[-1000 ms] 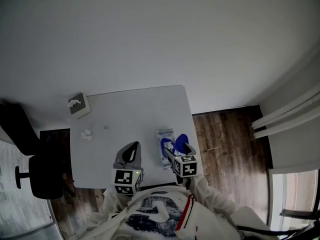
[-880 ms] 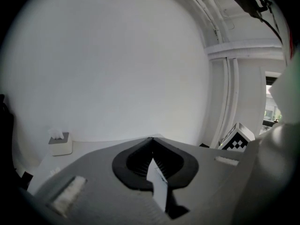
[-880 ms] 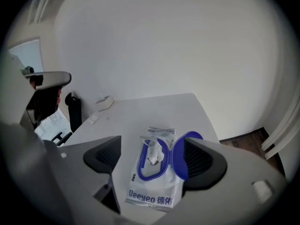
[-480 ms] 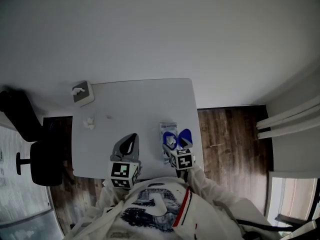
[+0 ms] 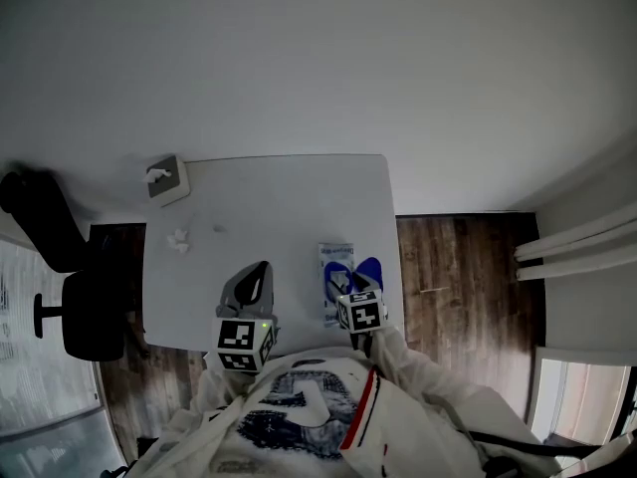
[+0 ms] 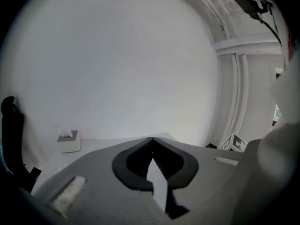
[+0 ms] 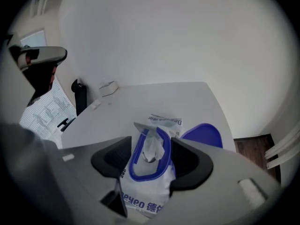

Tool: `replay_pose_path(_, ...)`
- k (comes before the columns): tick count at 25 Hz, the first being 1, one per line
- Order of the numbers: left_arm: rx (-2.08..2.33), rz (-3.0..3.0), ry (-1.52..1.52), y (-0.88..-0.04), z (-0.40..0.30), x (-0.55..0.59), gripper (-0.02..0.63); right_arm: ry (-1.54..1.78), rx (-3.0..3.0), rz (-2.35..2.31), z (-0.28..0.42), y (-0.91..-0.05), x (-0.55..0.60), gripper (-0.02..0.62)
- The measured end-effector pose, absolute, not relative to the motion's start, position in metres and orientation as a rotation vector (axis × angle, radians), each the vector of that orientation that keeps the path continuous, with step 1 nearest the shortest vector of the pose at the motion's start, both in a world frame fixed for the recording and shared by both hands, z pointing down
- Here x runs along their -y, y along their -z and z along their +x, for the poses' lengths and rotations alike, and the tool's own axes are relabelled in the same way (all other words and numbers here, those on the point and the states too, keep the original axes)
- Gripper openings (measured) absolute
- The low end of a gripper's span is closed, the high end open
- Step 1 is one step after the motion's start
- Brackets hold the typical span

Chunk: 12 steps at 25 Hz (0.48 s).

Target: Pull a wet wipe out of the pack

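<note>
Head view: wet wipe pack (image 5: 334, 289) lay near the table's (image 5: 279, 207) front right corner. Its blue lid (image 5: 368, 269) was flipped open, presumably for access. The right gripper (image 5: 344, 287) sat over it.
Left gripper view: left gripper (image 6: 151, 142) was off the pack, jaws together, empty.
Right gripper view: jaws had just been closing and stood narrowed either side of the wipe tuft (image 7: 151, 146), with the pads not yet touching it.

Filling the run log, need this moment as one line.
right gripper: fingers just closing around wipe poking from pack, not yet pinching | left gripper: shut, empty | lid: open | wipe: not pulled
</note>
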<state>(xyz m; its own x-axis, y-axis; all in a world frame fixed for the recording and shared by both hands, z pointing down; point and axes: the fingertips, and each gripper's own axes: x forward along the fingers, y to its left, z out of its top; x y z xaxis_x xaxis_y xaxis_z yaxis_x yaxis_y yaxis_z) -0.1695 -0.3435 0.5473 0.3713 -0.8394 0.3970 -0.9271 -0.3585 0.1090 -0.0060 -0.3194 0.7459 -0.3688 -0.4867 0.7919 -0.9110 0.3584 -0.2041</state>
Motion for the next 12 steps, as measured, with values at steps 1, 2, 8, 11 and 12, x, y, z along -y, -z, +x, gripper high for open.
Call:
replay_pose_path(1,1.557,2.319,-0.393,-0.5468,-0.1689,0.3440,0.005,-0.869,1.995,1.199,-0.0063,-0.7462,0.3192,0.264)
replay_pose_path(2,1.559,2.317,-0.393,-0.5466,-0.1679,0.3442,0.005,-0.872,1.996,1.187,-0.0068,-0.7468,0.3185,0.256)
replay_pose_path(8,1.568,2.303,-0.402,-0.5490,-0.1648,0.3434,0.005,-0.865,1.996,1.140,-0.0110,-0.7514,0.3162,0.213)
replay_pose_path(11,1.585,2.294,-0.408,-0.5485,-0.1654,0.3390,0.005,-0.849,1.992,1.132,-0.0093,-0.7562,0.3128,0.187)
replay_pose_path(12,1.591,2.290,-0.409,-0.5479,-0.1664,0.3367,0.005,-0.840,1.987,1.137,-0.0078,-0.7560,0.3119,0.170)
